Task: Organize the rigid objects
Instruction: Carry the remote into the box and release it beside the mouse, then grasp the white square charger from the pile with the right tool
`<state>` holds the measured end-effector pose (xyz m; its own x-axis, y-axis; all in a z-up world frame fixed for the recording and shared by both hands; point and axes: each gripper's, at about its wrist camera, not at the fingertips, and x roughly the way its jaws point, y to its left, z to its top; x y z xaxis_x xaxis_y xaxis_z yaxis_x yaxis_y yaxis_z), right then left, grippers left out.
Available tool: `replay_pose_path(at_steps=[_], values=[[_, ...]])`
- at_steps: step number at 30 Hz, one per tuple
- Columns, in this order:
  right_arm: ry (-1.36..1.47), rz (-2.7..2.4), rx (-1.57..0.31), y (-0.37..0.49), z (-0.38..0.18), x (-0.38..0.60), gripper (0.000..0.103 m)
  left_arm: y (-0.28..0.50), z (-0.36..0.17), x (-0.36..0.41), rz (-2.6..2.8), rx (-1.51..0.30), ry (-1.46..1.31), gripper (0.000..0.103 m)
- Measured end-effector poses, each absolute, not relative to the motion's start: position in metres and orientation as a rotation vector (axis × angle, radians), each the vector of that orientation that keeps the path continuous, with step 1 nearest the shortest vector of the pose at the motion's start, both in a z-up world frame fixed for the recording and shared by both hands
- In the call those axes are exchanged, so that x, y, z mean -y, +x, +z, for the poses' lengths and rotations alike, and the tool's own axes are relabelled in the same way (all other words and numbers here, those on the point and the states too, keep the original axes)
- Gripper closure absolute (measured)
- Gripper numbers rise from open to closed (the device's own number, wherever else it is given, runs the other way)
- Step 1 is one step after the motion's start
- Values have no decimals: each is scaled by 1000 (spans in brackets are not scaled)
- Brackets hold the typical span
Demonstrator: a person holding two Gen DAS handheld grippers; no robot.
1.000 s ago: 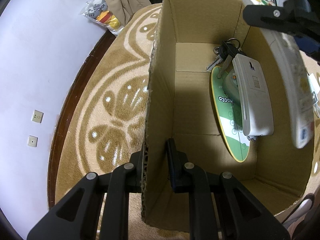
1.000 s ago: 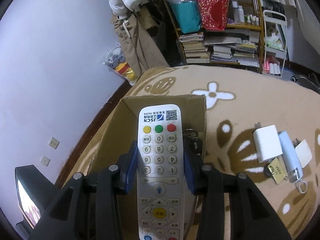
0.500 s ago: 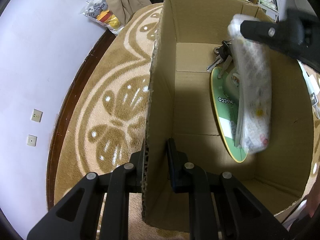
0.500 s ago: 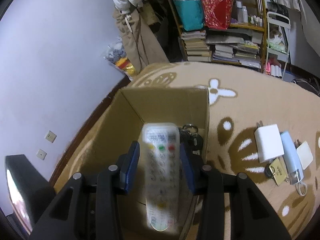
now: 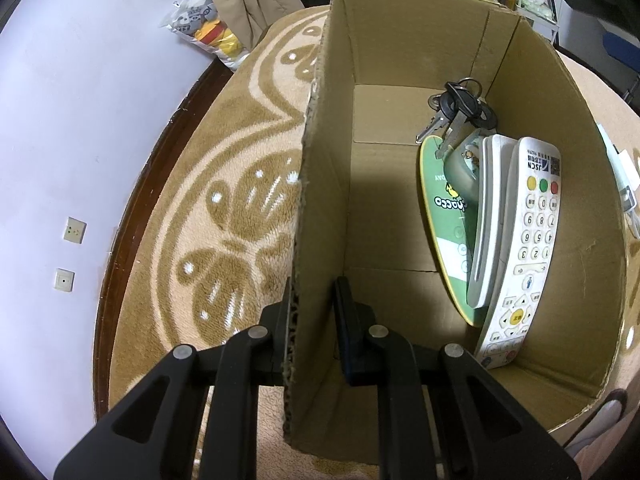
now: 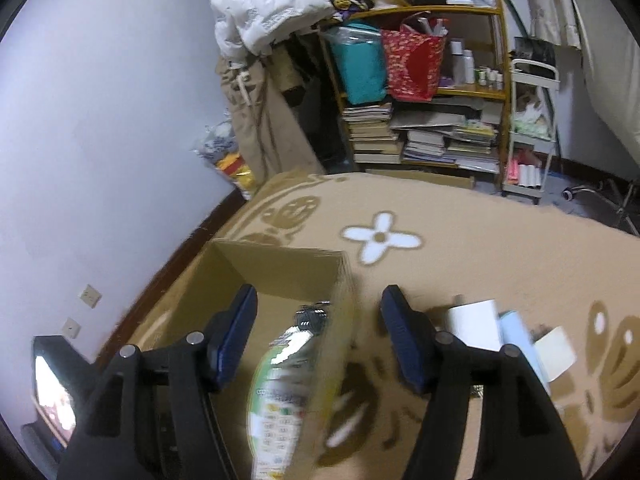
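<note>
An open cardboard box [image 5: 400, 40] stands on a patterned carpet. My left gripper [image 5: 314, 292] is shut on the box's left wall, one finger outside and one inside. Along the right side of the box lie a bunch of keys [image 5: 460, 108], a green oval card [image 5: 444, 216], a plain white remote [image 5: 490, 216] and a white button remote [image 5: 528, 248], face up. My right gripper [image 6: 319, 296] hovers open above the box [image 6: 280, 268] with nothing between its fingers. The button remote [image 6: 280, 408] shows below it, blurred.
On the carpet right of the box lie a white charger [image 6: 474, 324], a light-blue item [image 6: 516, 336] and a white card [image 6: 556, 352]. A cluttered bookshelf [image 6: 420, 132] stands at the back. A bag of plush toys [image 5: 204, 36] leans against the left wall.
My right gripper has opened and let go of the button remote, which dropped into the box onto the other remote and green card. The left gripper has kept its hold on the wall.
</note>
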<state>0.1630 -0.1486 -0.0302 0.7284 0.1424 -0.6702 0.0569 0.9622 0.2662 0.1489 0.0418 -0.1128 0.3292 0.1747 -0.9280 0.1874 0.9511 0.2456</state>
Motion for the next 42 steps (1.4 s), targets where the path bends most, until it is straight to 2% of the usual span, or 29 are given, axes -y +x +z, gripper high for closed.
replay_pose_path(at_steps=[6, 16, 37, 39, 41, 42], values=[[189, -68, -819, 181, -47, 181, 34, 150, -111, -41, -10, -1244, 332, 88], [223, -113, -955, 199, -91, 230, 34, 151, -114, -42, -9, -1247, 332, 87], [229, -167, -1102, 205, -145, 245, 34, 151, -119, -42, -11, -1250, 338, 87], [218, -176, -1107, 206, -150, 245, 37, 151, -119, -43, -10, -1250, 341, 87], [194, -192, -1104, 207, -152, 242, 46, 151, -119, -43, -10, -1251, 337, 87], [194, -192, -1112, 207, -154, 242, 47, 151, -119, -42, -11, -1251, 337, 87]])
